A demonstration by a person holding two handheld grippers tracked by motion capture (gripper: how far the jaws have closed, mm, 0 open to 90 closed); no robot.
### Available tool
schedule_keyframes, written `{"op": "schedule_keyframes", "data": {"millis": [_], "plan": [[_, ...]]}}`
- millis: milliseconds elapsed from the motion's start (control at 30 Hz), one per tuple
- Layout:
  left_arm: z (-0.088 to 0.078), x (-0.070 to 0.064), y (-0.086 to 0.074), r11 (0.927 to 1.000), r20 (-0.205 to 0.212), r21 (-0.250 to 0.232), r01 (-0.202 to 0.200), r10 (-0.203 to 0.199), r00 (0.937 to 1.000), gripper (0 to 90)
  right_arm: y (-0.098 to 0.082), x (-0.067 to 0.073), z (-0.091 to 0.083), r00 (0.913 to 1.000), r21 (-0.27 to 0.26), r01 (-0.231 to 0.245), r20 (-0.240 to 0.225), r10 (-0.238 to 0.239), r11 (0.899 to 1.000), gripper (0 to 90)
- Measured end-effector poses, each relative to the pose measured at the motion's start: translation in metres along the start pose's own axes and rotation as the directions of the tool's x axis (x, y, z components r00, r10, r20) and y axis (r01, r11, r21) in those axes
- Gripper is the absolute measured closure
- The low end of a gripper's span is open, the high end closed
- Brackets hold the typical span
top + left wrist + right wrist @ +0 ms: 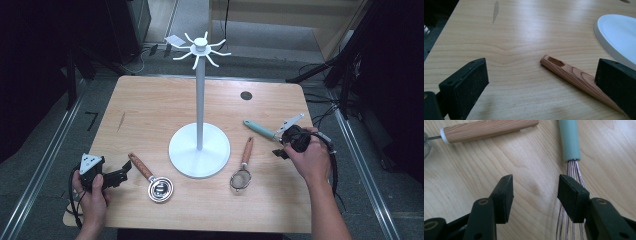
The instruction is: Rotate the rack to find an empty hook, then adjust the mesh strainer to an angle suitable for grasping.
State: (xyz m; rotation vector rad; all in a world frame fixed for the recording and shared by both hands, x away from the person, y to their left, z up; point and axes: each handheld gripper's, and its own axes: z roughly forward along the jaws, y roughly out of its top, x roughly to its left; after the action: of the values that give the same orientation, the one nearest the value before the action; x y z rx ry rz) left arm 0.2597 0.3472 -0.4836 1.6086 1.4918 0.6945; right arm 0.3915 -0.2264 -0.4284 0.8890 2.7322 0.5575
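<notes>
Wooden table (150,110) across the middle of the high view, dark floor around it. White rack (199,100) at centre frame: round base on the table, thin pole rising to a ring of curved hooks at top centre. Small dark round spot (246,95) on the table, upper right of the pole.

Left gripper (112,177) at lower left of the high view, held in a hand (92,197) entering from the bottom edge, grey plate on top. Fingers spread wide and clamping nothing; in the left gripper view, one black finger (466,87) at lower left, the other at the right edge, bare table between them.

Right gripper (292,137) at right of centre in the high view, held in the other hand (312,160). Fingers partly open, gripping nothing; bare table in the gap in the right gripper view.

Whisk (265,130) just beside the right gripper, teal handle slanting toward upper left; in the right gripper view, wires (573,175) passing under the right finger, outside the gap.

Strainer (242,172) with wooden handle, lower right of the rack base.

Measuring cup (152,182) with wooden handle, lower left of the base; handle tip (571,75) lying between the left fingers, close to the right one, contact impossible to tell.
</notes>
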Motion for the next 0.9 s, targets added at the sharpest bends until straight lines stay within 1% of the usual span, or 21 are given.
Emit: {"op": "schedule_keyframes", "data": {"millis": [100, 300, 333, 500, 633, 767, 833, 900], "plan": [[0.000, 0.000, 0.000, 1.0000, 0.000, 0.001, -0.001, 0.001, 1.0000, 0.0, 0.003, -0.001, 0.001, 0.9999, 0.001, 0.013, 0.003, -0.013, 1.000, 46.9], [0.000, 0.000, 0.000, 1.0000, 0.001, 0.000, -0.001, 0.001, 1.0000, 0.0, 0.008, -0.005, 0.002, 0.9999, 0.018, 0.015, 0.004, -0.015, 1.000, 46.9], [0.000, 0.000, 0.000, 1.0000, 0.001, 0.000, -0.001, 0.001, 1.0000, 0.0, 0.009, -0.007, 0.003, 0.9999, 0.028, 0.015, 0.001, -0.015, 0.999, 47.0], [0.000, 0.000, 0.000, 1.0000, -0.001, -0.002, -0.001, 0.001, 1.0000, 0.0, 0.012, -0.011, 0.002, 0.9999, 0.023, 0.011, 0.000, -0.011, 1.000, 46.9], [0.000, 0.000, 0.000, 1.0000, -0.001, -0.002, -0.001, 0.001, 1.0000, 0.0, 0.017, -0.016, 0.002, 0.9999, 0.032, 0.017, -0.002, -0.017, 0.999, 47.0], [0.000, 0.000, 0.000, 1.0000, -0.002, -0.004, -0.002, 0.002, 1.0000, 0.0, 0.023, -0.022, 0.003, 0.9995, 0.049, 0.022, -0.022, -0.021, 0.999, 48.7], [0.000, 0.000, 0.000, 1.0000, -0.001, -0.003, -0.002, 0.002, 1.0000, 0.0, 0.028, -0.025, 0.005, 0.9996, 0.060, 0.020, -0.024, -0.018, 0.998, 48.6], [0.000, 0.000, 0.000, 1.0000, -0.001, -0.004, -0.001, 0.001, 1.0000, 0.0, 0.029, -0.027, 0.006, 0.9994, 0.064, 0.027, -0.024, -0.025, 0.998, 48.3]]}}
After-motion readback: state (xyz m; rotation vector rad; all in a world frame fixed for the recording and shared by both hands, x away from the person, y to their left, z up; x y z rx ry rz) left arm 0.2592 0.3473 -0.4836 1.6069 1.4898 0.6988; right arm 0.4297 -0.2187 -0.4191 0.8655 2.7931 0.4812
